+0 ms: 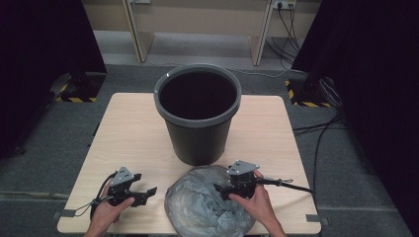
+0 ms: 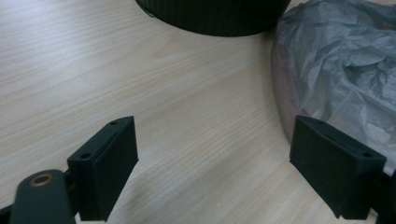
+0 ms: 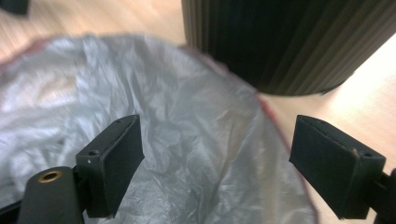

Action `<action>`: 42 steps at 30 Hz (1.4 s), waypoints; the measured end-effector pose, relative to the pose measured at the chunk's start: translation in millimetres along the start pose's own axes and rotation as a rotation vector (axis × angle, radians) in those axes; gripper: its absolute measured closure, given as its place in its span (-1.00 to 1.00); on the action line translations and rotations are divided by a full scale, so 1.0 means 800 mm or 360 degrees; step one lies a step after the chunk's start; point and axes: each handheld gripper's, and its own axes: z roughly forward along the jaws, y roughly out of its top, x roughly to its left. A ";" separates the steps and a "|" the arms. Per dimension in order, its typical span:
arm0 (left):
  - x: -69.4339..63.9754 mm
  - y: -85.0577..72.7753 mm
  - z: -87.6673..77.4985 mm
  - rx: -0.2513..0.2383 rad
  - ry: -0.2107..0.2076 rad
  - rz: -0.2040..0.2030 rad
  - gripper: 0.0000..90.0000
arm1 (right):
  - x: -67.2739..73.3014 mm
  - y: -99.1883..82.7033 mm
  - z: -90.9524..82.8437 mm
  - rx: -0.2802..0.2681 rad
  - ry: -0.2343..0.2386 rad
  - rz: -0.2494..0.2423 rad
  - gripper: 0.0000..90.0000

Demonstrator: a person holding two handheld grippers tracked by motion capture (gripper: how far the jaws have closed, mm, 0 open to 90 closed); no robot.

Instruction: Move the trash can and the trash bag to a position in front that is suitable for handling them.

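Grey plastic bag approached by two open grippers in front of a dark bin

The crumpled grey bag (image 1: 210, 205) lies on the worktop (image 1: 133, 133) at its near edge, just in front of the bin (image 1: 198, 116) and seemingly touching its base. The right gripper (image 1: 221, 189) is held over the bag's right side, fingers (image 3: 112, 161) apart with the thin film below them, nothing clamped. The left gripper (image 1: 148, 193) hovers just left of the bag, fingers (image 2: 105, 165) likewise apart over bare wood. Judged from here, a single thin layer could be pinched and torn, or the slack film could slip out; a one-sided lift could drag the bag against the bin and nudge it.
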 end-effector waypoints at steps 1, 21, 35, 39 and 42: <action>-0.002 0.001 0.001 -0.0003 -0.0011 -0.0003 -0.67 | -0.002 0.002 -0.005 -0.0017 -0.0008 0.0001 -0.61; -0.039 0.009 0.007 -0.0035 -0.0075 -0.0012 -0.67 | -0.076 -0.065 -0.033 -0.0006 -0.0295 0.0293 -0.59; -0.055 0.004 0.025 0.0048 -0.0111 0.0035 -0.67 | -0.094 -0.092 -0.032 0.0087 -0.0404 0.0346 -0.58; -0.060 0.004 0.029 0.0066 -0.0113 0.0067 -0.67 | -0.100 -0.098 -0.029 0.0132 -0.0429 0.0371 -0.59; -0.061 0.006 0.037 0.0087 -0.0115 0.0046 -0.67 | -0.102 -0.102 -0.029 0.0114 -0.0415 0.0414 -0.60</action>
